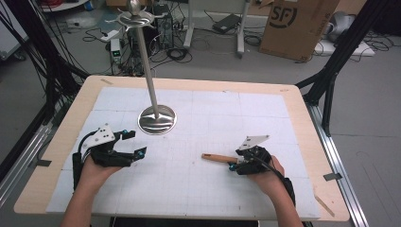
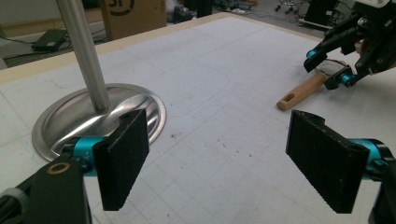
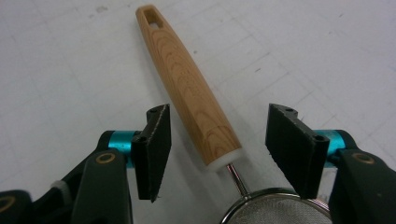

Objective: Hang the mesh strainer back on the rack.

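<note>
- A small strainer with a wooden handle is seen lying flat on the white gridded mat of the table, in the right front part of the mat.
- The handle is pale wood with a slot at its free end and a white collar where a thin wire neck joins the mesh bowl; little more than the rim of that bowl can be made out at the bottom of the right gripper view.
- The right tongs are held wide apart, astride the collar end of the handle; a gap is seen on each side, so no contact can be confirmed.
- In the high view the right tongs are set low over the strainer, with the handle pointing left.
- The left tongs are spread wide and hold nothing, over bare mat, well apart from the strainer.
- A steel stand, a round base with a tall pole, is placed just beyond the left tongs.
</note>
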